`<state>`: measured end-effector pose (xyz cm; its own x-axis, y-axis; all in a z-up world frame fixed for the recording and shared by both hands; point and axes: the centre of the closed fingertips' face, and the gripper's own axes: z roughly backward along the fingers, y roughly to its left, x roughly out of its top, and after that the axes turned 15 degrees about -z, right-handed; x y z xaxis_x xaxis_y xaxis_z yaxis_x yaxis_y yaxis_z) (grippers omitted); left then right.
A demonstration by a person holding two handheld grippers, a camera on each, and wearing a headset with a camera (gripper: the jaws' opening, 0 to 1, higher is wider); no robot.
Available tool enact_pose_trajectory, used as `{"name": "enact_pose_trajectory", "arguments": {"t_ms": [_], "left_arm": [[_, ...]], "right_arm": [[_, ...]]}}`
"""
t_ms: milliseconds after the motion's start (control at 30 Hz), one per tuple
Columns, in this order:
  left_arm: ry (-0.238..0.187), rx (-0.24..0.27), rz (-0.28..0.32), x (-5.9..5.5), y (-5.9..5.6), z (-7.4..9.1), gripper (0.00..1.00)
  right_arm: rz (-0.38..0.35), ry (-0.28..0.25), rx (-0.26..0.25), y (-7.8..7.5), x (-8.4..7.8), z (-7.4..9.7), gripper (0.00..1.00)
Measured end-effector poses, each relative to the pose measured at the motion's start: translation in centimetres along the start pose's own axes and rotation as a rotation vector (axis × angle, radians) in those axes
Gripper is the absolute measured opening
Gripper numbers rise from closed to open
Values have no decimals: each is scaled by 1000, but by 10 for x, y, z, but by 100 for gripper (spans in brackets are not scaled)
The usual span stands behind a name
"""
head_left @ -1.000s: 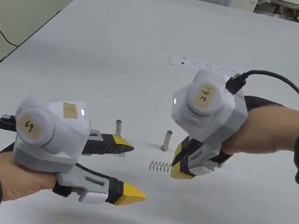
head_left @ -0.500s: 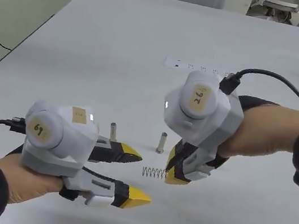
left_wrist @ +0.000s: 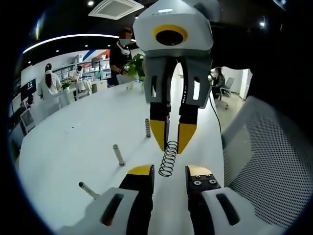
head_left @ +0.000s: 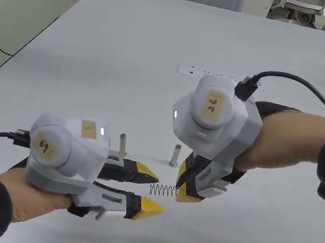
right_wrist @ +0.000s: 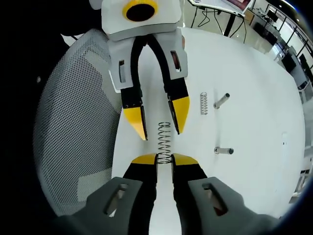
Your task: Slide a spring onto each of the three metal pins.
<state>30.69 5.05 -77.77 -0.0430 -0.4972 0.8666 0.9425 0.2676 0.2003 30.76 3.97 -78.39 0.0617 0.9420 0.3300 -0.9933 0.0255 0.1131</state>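
Observation:
A thin steel spring hangs level just above the white table, and my right gripper is shut on one end of it. That spring runs straight out from the right gripper toward the left one. My left gripper is open, its yellow tips on either side of the free end of the spring. In the left gripper view its own tips stand apart. Two short metal pins stand upright behind the grippers. A third pin shows lower left.
A second spring lies on the table beside a pin. A white power strip lies farther back. The table's left edge drops to the floor. A mesh chair stands beside the table.
My left gripper has moved right, bringing its open tips around the spring's free end. The right gripper has shifted slightly left and down, still holding the spring.

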Motion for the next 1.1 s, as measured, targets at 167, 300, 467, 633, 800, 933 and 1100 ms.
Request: {"name": "enact_pose_trajectory", "arguments": {"t_ms": [167,300,467,633,800,933,1100], "left_arm": [[3,4,-15,-1,1,-1,17],[4,2,-20,-1,1,0,13],[6,-2,-27,0,0,-1,11],[11,-8,-39,0,-2,-2,9],[15,-6,-43,-1,-2,-2,9],[21,-8,-51,-2,-3,-2,8],[11,-6,-54,-1,-2,-1,8]], "right_arm": [[5,3,2,1,0,0,12],[7,6,2,0,-1,1,12],[14,16,7,2,-2,0,12],[18,27,9,3,-4,-1,12],[20,26,7,4,-3,0,12],[21,21,5,4,-2,1,12],[14,10,1,4,-1,3,13]]}}
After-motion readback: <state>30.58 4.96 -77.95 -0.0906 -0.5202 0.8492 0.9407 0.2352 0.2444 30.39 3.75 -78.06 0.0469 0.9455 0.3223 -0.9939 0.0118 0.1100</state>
